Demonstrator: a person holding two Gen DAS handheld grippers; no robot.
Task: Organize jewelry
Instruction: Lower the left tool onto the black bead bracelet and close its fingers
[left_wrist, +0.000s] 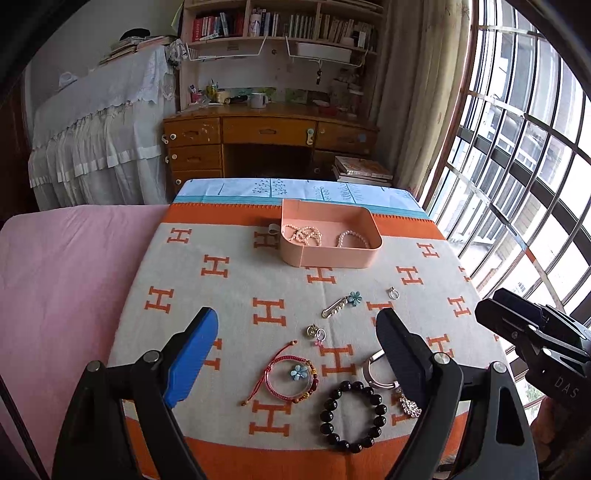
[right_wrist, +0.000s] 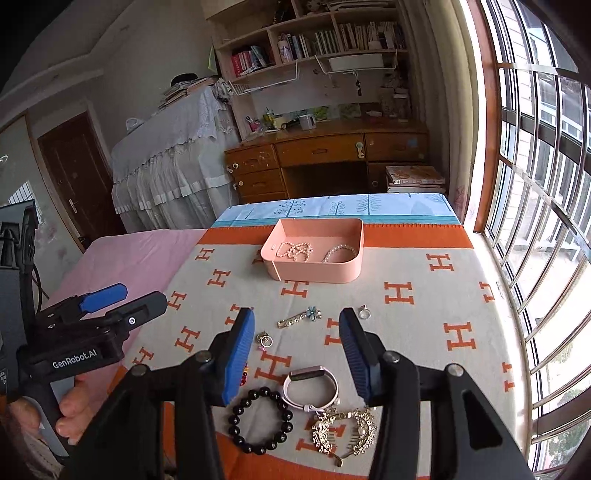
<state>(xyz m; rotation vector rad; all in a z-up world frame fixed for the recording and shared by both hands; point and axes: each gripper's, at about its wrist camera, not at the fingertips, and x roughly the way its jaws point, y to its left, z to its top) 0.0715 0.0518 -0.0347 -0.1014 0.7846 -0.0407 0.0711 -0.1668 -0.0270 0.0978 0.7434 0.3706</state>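
Observation:
A pink tray (left_wrist: 325, 258) (right_wrist: 314, 271) holds pearl strands (left_wrist: 304, 234) (right_wrist: 295, 250). On the H-patterned blanket lie a black bead bracelet (left_wrist: 352, 415) (right_wrist: 258, 421), a red cord bracelet (left_wrist: 291, 374), a flower pin (left_wrist: 341, 303) (right_wrist: 300, 317), a ring (left_wrist: 393, 293) (right_wrist: 364, 313), small charms (left_wrist: 316, 332) (right_wrist: 265, 339), a white band (left_wrist: 371, 371) (right_wrist: 312, 386) and a gold comb (right_wrist: 343, 430). My left gripper (left_wrist: 297, 325) (right_wrist: 123, 299) is open above the red bracelet. My right gripper (right_wrist: 297, 325) is open above the white band.
The blanket (left_wrist: 236, 295) lies on a bed with a pink sheet (left_wrist: 66, 277) to the left. A barred window (left_wrist: 517, 184) runs along the right. A wooden desk (left_wrist: 269, 136) and bookshelf stand beyond the bed's far end.

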